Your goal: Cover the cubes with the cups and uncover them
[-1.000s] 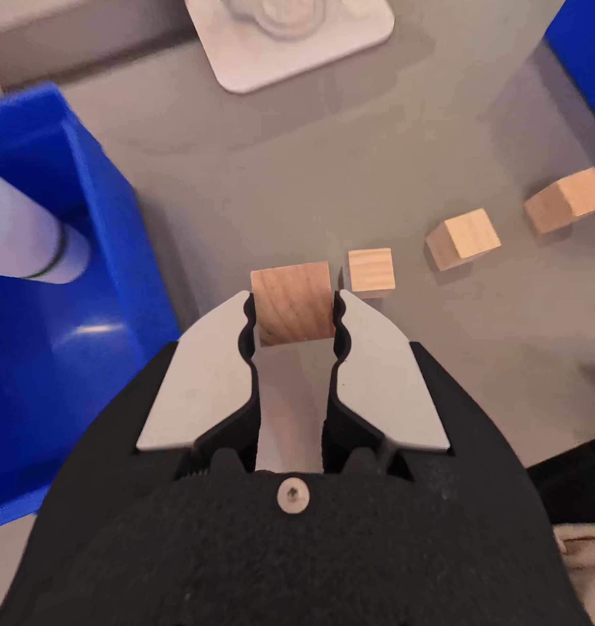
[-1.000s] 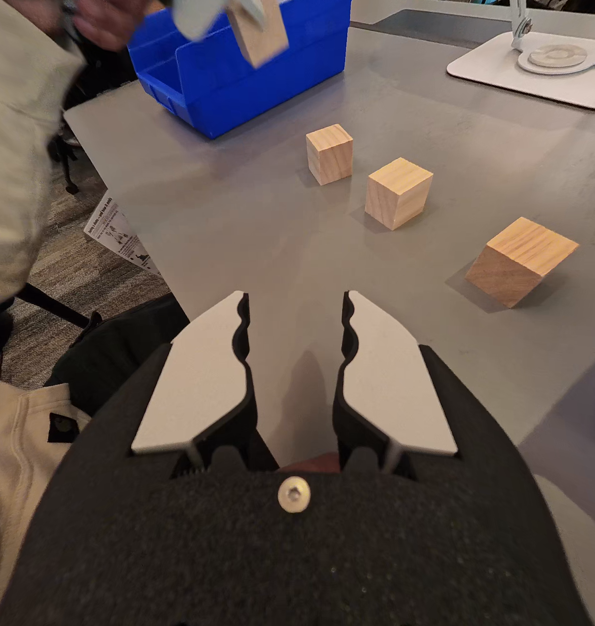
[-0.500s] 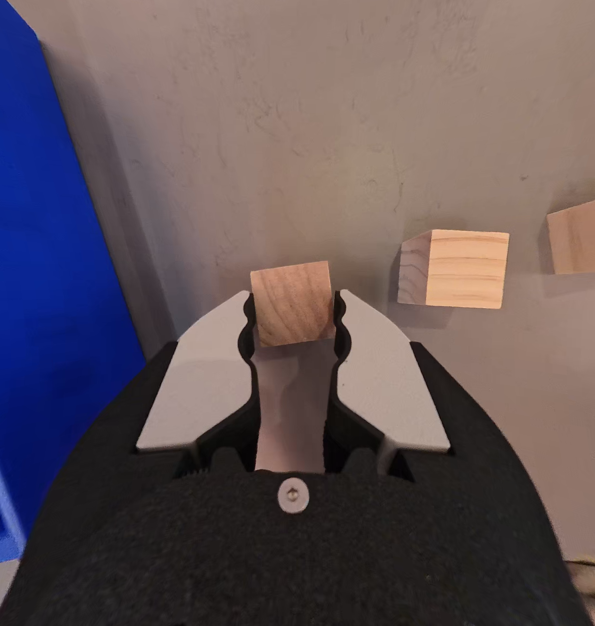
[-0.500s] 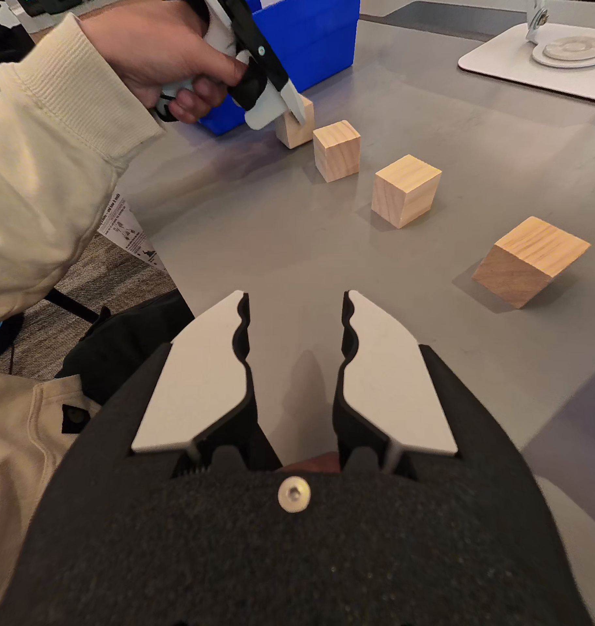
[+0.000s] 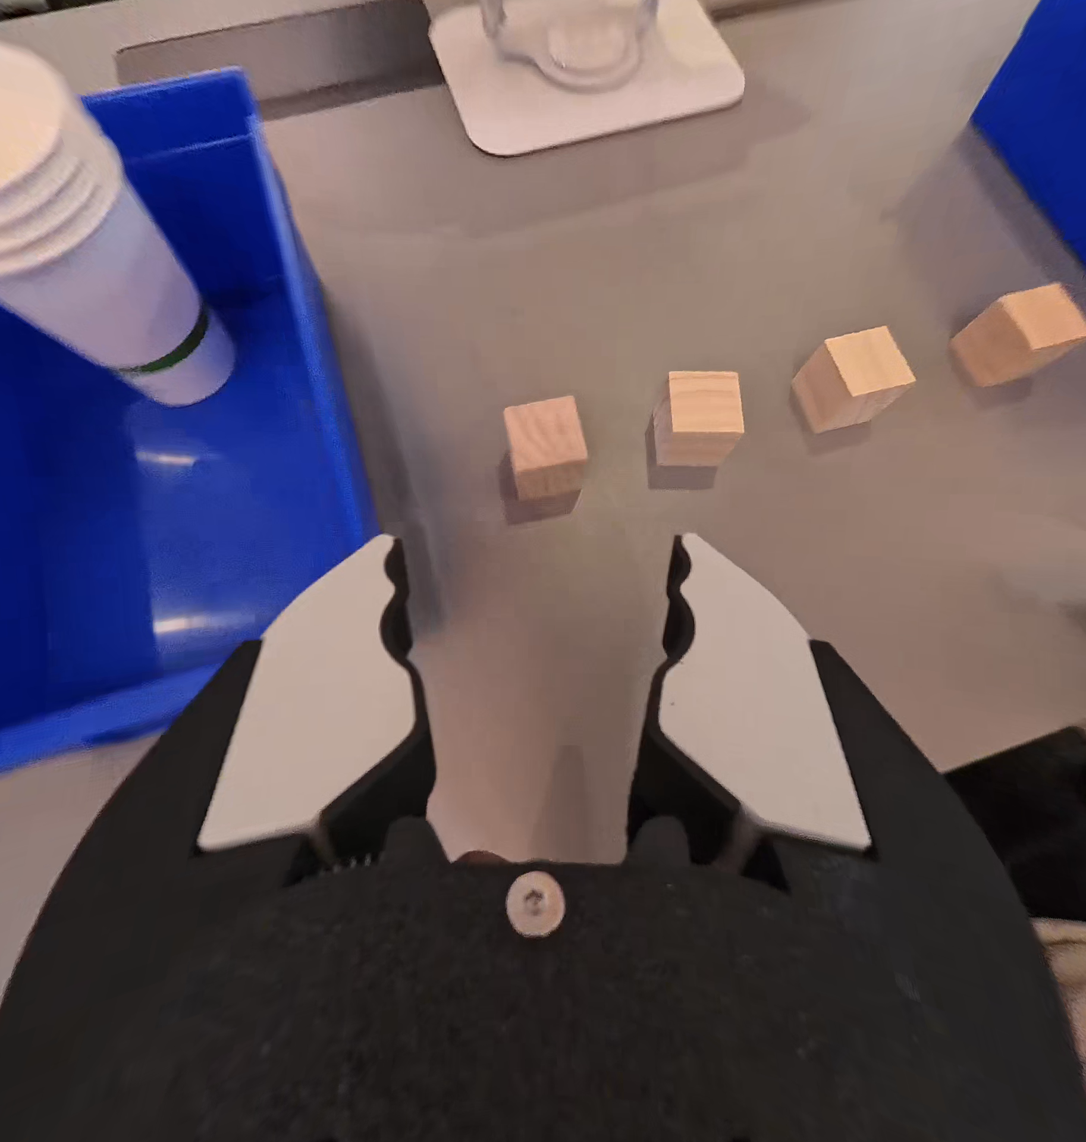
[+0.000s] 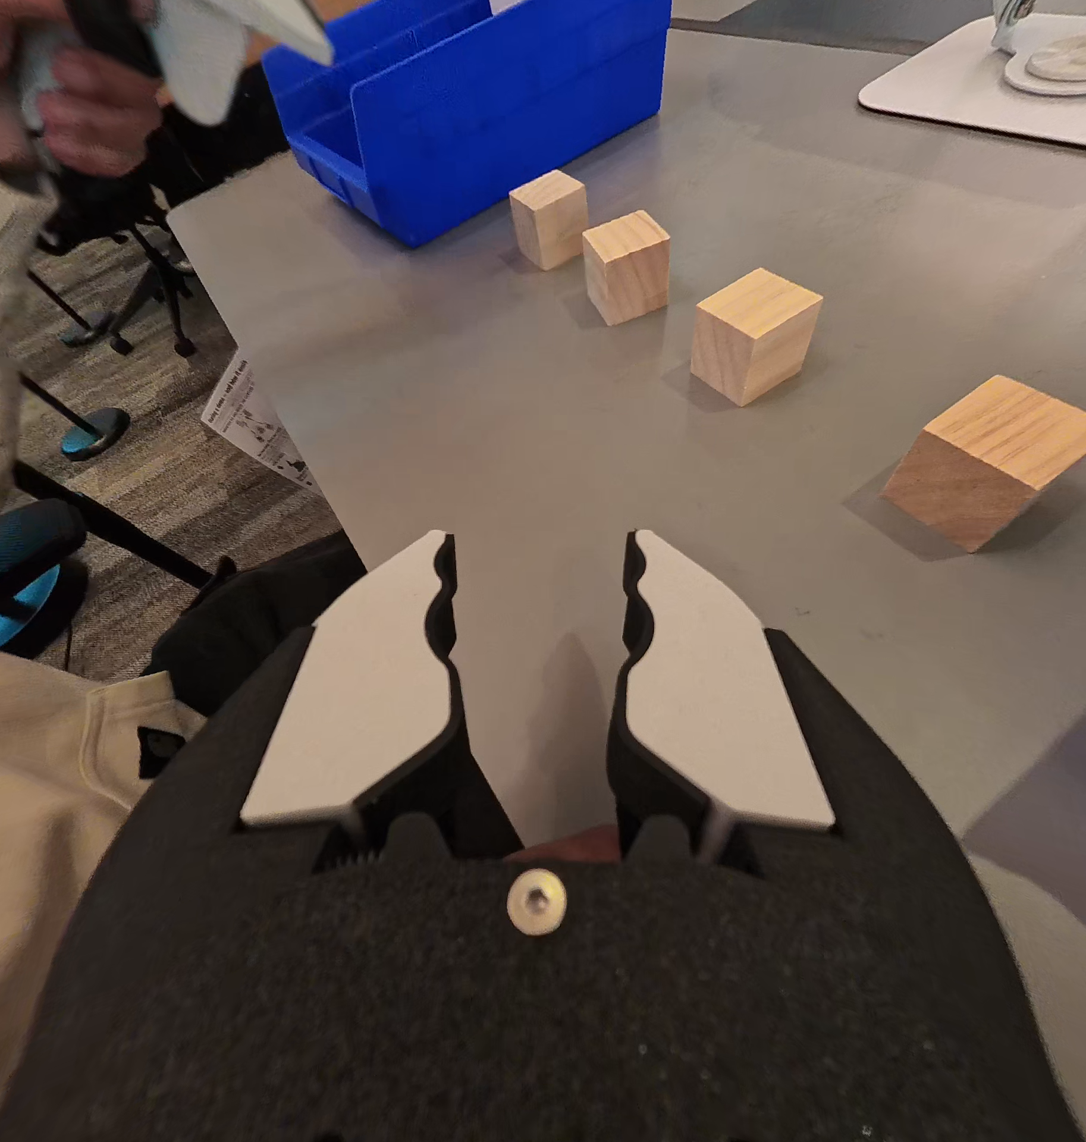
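Several wooden cubes stand in a row on the grey table point(image 5: 528, 259). In the left wrist view the nearest cube point(image 5: 545, 446) stands just ahead of my open, empty left gripper point(image 5: 537, 544), with more cubes point(image 5: 700, 418) point(image 5: 854, 378) point(image 5: 1022, 334) to its right. A stack of white paper cups point(image 5: 77, 235) leans in the blue bin point(image 5: 176, 556) at the left. My right gripper point(image 6: 539, 541) is open and empty above the table's near edge; the cubes point(image 6: 548, 217) point(image 6: 628, 266) point(image 6: 755, 335) point(image 6: 995, 460) lie ahead and to its right. The left gripper point(image 6: 219, 55) shows raised at the top left there.
A white pad with a clear object point(image 5: 584, 68) lies at the back of the table. A second blue bin's edge point(image 5: 1059, 136) is at the far right. The blue bin point(image 6: 485, 105) also shows in the right wrist view. Chairs and a paper sheet point(image 6: 256, 426) are on the floor left.
My left gripper set the cube it held down at the left end of the row, opened, and lifted back and away. The right gripper stayed open and nearly still.
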Demonstrator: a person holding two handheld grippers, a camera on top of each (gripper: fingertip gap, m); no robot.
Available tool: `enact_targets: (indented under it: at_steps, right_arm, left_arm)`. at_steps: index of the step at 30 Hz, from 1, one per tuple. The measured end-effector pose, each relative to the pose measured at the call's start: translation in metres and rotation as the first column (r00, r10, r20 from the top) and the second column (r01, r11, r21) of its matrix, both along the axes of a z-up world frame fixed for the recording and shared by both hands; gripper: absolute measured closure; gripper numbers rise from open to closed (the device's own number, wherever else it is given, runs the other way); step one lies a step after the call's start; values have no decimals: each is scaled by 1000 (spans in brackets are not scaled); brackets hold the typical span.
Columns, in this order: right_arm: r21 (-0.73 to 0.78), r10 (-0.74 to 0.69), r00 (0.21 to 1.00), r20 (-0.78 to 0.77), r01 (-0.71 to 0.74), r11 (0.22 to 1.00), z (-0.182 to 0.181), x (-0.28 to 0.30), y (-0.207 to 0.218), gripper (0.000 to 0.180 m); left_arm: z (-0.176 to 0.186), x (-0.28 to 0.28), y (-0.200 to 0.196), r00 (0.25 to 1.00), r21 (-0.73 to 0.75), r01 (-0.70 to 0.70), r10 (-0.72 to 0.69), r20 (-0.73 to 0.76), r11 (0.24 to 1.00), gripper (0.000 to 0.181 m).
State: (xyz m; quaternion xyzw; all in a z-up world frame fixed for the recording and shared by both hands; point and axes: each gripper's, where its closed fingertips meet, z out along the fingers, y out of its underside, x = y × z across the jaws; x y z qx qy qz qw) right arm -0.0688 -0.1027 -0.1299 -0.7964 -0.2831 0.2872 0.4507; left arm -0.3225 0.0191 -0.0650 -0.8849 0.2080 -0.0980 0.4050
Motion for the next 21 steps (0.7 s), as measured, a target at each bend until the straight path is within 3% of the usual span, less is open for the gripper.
enact_targets:
  at_steps: [5,8,11,13,17,21]
  right_arm:
    - [-7,4,1000,-5,-4,1000,-4,0,2,128]
    - [-13,2,1000,-9,-2,1000,-5,1,3,128]
    - [-9,5,1000,-6,-5,1000,-4,3,3,128]
    - [-2,7,1000,-10,-7,1000,-1,4,4,128]
    - [-1,6,1000,-19,-6,1000,0,6,5,130]
    - [-3,1,1000,4,-1,1000,-4,7,4,130]
  left_arm:
    - [-27,-43,-43,984,16,-106,103,144,994,102]
    - [-20,-46,-39,986,39,-73,66,156,997,103]
    - [23,-54,5,999,193,27,-32,21,981,124]
    - [43,-56,48,983,218,169,-147,-112,961,127]
    - [52,-70,144,903,80,339,-300,-309,937,129]
    - [41,-74,191,815,-127,424,-439,-377,897,137]
